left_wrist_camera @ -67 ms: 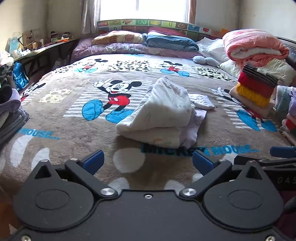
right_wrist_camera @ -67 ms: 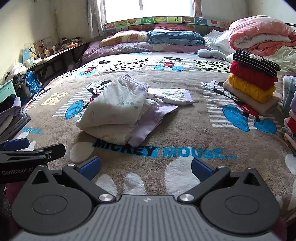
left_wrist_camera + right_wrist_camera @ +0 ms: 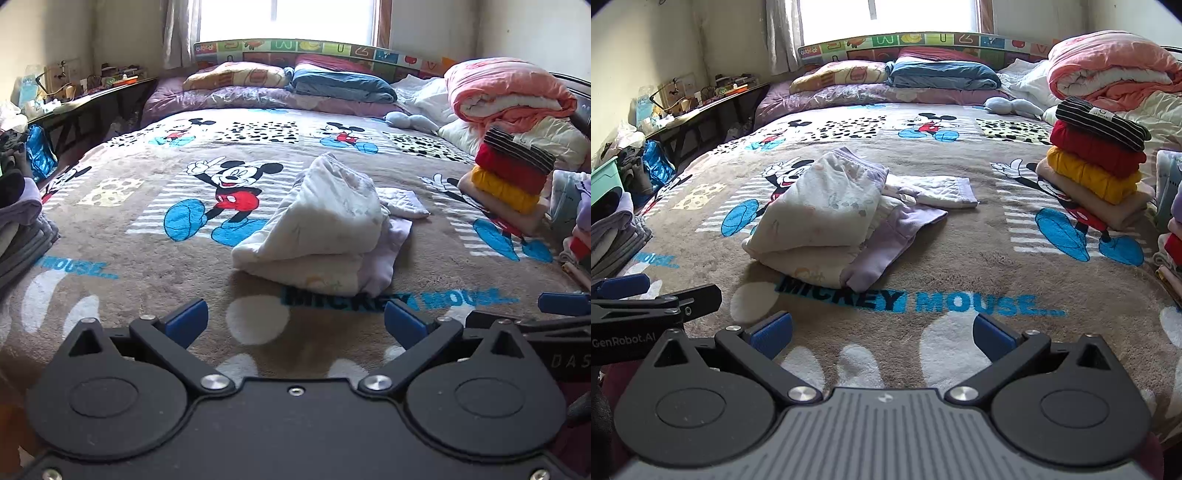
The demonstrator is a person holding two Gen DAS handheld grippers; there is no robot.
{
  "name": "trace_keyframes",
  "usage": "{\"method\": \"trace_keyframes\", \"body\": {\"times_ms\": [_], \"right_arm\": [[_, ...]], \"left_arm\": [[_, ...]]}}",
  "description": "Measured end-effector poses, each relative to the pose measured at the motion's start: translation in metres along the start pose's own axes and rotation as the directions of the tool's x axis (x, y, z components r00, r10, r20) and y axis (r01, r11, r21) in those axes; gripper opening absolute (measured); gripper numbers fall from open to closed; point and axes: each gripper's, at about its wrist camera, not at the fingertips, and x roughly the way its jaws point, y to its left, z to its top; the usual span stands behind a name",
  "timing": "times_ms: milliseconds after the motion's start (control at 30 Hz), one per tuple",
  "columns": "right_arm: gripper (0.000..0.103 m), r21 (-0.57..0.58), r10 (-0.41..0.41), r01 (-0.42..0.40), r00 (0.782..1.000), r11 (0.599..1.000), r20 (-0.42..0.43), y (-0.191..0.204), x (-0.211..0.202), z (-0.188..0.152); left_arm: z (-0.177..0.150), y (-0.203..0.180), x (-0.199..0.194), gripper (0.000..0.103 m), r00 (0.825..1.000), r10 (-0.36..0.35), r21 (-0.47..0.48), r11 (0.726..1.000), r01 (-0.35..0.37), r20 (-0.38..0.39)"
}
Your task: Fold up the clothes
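White-and-lilac garment (image 3: pixel 325 229) sits half-folded mid-bed on the Mickey blanket (image 3: pixel 110 229), left gripper (image 3: pixel 295 325) and right gripper (image 3: pixel 882 332) both wide, empty, near the foot edge; next, reach and pinch its loose sleeve.

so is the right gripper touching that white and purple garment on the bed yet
Apart. In the right wrist view the right gripper is open, and a strip of bare blanket lies between its fingertips and the white and purple garment.
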Motion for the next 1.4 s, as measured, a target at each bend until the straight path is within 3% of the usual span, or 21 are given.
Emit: {"method": "trace_keyframes", "body": {"times_ms": [1400], "right_arm": [[0.103, -0.002, 0.009, -0.009, 1.000, 1.000, -0.020, 0.0018, 0.0059, -0.0060]], "left_arm": [[-0.0032, 0.0025, 0.0068, 0.103, 1.000, -0.007, -0.021, 1.000, 0.007, 0.001]]}}
